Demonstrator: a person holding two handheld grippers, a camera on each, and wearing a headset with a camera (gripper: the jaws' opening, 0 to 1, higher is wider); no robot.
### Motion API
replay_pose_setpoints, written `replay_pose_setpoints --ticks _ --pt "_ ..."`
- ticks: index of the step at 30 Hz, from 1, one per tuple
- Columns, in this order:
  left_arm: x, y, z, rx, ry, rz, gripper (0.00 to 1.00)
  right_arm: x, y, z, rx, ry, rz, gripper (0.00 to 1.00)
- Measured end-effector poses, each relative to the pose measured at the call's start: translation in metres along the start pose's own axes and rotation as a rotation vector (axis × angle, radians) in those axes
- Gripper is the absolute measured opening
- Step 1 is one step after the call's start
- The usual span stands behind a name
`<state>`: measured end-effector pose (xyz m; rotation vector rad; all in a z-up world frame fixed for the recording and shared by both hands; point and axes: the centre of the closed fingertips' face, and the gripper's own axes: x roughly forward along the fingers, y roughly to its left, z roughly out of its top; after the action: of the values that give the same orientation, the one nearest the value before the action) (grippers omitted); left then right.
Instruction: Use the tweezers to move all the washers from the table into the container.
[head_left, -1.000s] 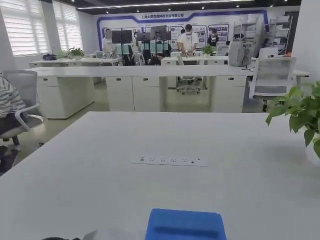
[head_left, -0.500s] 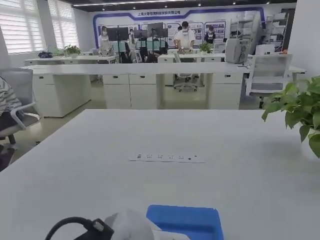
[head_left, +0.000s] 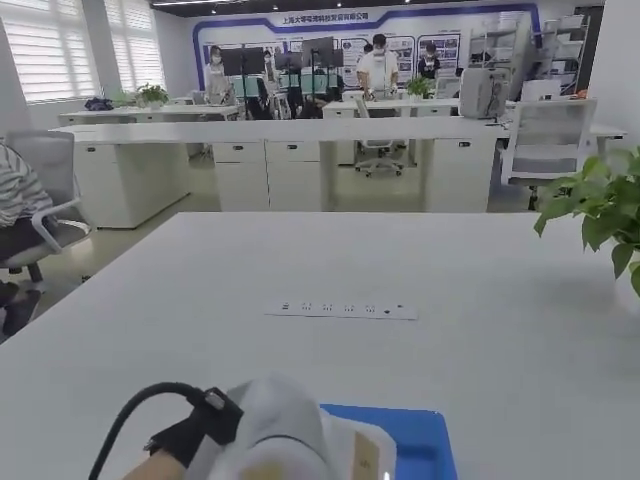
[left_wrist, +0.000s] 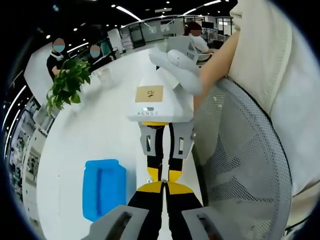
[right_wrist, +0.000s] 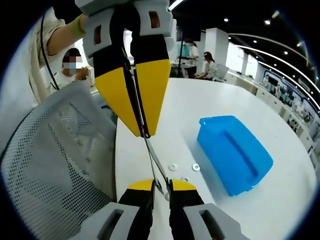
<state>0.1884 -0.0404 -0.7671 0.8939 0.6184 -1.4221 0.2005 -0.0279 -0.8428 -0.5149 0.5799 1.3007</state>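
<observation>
Thin metal tweezers (right_wrist: 152, 155) run between my two grippers above the white table (right_wrist: 200, 110). The left gripper (right_wrist: 144, 134) comes down from the top of the right gripper view, its yellow jaws shut on the tweezers' upper part. My right gripper (right_wrist: 160, 187) is closed on their lower end. In the left gripper view the left gripper (left_wrist: 163, 186) meets the right gripper (left_wrist: 162, 172) tip to tip. Two small washers (right_wrist: 173, 166) (right_wrist: 195, 166) lie on the table beside the blue container (right_wrist: 232, 152) (left_wrist: 105, 187). A gripper's white body (head_left: 290, 440) partly covers the container (head_left: 420, 440).
A mesh chair back (right_wrist: 55, 150) (left_wrist: 240, 165) stands close by the table's near edge. A leafy plant (head_left: 600, 210) (left_wrist: 67, 85) sits at the table's right side. A flush power strip (head_left: 340, 310) lies mid-table. Several people work at desks beyond.
A gloved hand with a gripper's white body and cable has risen into the bottom of the head view, covering part of the blue container. The camera has shifted slightly.
</observation>
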Motion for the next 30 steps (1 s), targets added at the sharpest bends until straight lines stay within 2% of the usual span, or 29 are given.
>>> replay_pose_setpoints --ticks 5,7,18,22,25,30 --pt "0.004 0.003 -0.002 -0.004 0.013 -0.024 0.0 0.001 0.001 -0.005 0.033 0.004 0.013 0.07" --pt "0.004 0.005 0.0 -0.009 0.003 -0.027 0.0 0.001 -0.001 -0.005 0.028 0.001 0.005 0.07" --pt "0.008 0.012 0.0 0.037 0.041 -0.038 0.0 0.0 -0.007 -0.007 0.049 -0.01 -0.013 0.07" --pt "0.009 0.013 0.001 0.007 0.037 -0.064 0.0 0.0 -0.005 -0.008 0.072 -0.012 -0.001 0.08" --pt "0.012 0.014 -0.001 0.005 0.054 -0.072 0.0 -0.001 -0.005 -0.005 0.07 -0.024 -0.002 0.09" --pt "0.014 0.015 0.001 -0.013 0.046 -0.096 0.0 -0.004 -0.012 0.01 0.088 -0.078 0.005 0.13"
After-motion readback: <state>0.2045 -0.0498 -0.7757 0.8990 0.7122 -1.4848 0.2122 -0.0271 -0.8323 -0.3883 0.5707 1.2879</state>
